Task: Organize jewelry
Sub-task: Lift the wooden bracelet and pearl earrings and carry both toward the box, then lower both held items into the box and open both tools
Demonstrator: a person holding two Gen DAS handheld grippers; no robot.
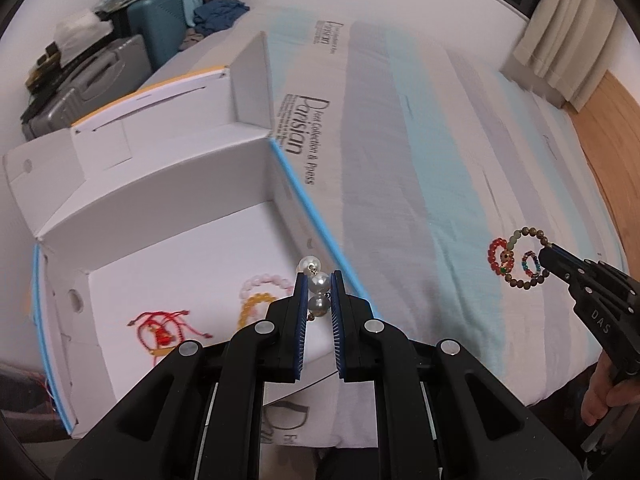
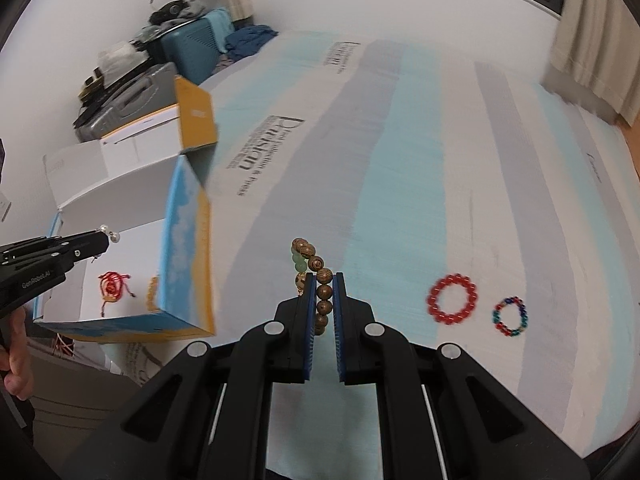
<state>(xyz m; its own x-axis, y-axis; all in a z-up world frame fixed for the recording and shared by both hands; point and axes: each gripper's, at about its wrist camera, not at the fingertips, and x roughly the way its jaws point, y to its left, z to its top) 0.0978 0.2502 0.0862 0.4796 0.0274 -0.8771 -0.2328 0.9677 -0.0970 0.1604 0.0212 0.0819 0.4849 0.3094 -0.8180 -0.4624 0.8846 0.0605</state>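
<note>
Over on the left, an open cardboard box (image 1: 168,216) with smooth white walls and a blue-trimmed rim is sitting on the striped bedspread (image 1: 420,160). Lying on its floor are a knotted red cord bracelet (image 1: 158,330), a yellow bead bracelet (image 1: 252,310) and a pale pink bead loop (image 1: 268,282). The left gripper (image 1: 318,294) is hovering over the box, its ribbed blue pads closed tight on a string of glossy round pearls (image 1: 319,284); it is probably a bracelet, though most is hidden. Further right, the right gripper (image 2: 323,296) is pinching a wooden bead bracelet (image 2: 322,280), grainy brown with a few pale green beads, above the fabric. Beyond it, a shiny red bead bracelet (image 2: 453,299) and a smaller multicoloured bead bracelet (image 2: 510,316) are lying flat, just beside each other.
</note>
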